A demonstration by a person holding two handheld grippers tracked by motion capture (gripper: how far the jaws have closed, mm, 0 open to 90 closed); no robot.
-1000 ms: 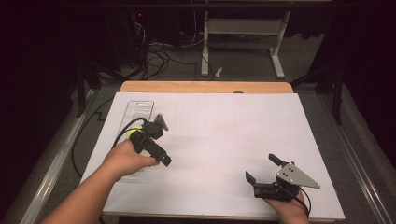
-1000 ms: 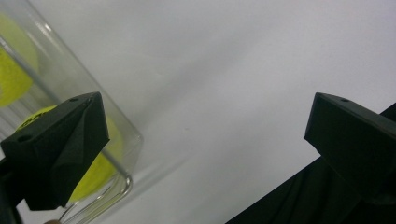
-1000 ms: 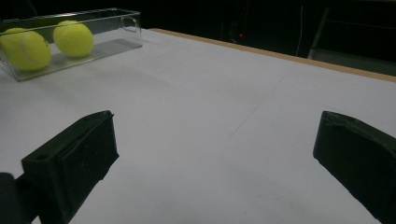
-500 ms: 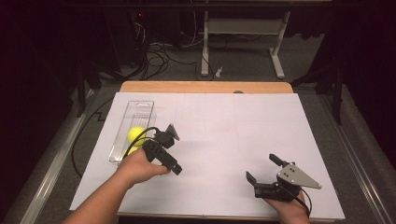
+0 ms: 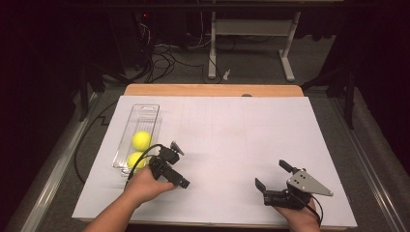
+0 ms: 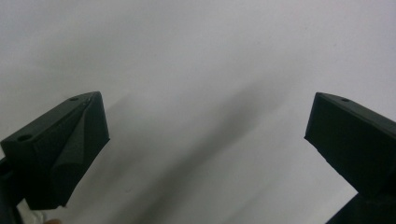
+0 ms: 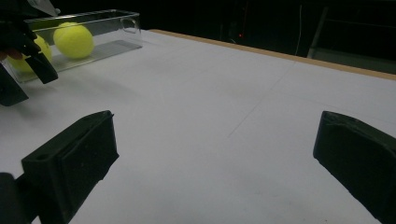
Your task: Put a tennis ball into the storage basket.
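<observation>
Left tongs: held in the left hand at about 7 o'clock on the counter, jaws spread wide with nothing between them; in the left gripper view they hang over bare white surface.
Right tongs: at about 5 o'clock near the front edge, jaws wide apart and holding nothing.
Clear tray: long and narrow, at about 9 o'clock, just beside the left tongs on their 10 o'clock side.
Far ball: yellow, lying in the middle of the tray.
Near ball: yellow, at the tray's near end, partly behind the left tongs' cable.
Counter: covered with a white sheet, wooden edge at 12 o'clock.
</observation>
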